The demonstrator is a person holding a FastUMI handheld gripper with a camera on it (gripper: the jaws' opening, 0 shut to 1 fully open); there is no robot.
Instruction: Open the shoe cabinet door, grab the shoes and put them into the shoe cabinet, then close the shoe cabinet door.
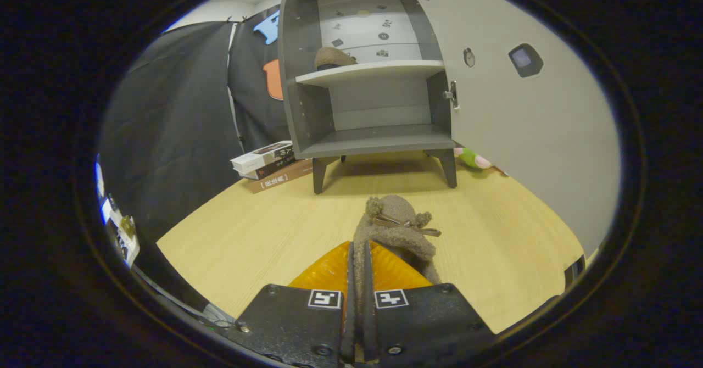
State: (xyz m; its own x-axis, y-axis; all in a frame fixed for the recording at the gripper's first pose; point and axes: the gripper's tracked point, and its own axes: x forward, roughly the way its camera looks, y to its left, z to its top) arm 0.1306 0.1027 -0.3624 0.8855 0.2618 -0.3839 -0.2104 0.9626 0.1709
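My gripper [360, 255] is shut on the edge of a fuzzy brown slipper [398, 222] with a small bow, which sticks out ahead of the fingers above the wooden table [247, 230]. Beyond it stands the grey shoe cabinet [373, 140] on short legs. Its door [527, 110] is swung wide open to the right. A second brown slipper [332, 59] lies on the cabinet's middle shelf [373, 72]. The bottom shelf is bare.
A stack of books [272, 165] lies on the table left of the cabinet's legs. A green and pink toy [473, 159] sits behind the open door's lower edge. Black cloth walls off the left side.
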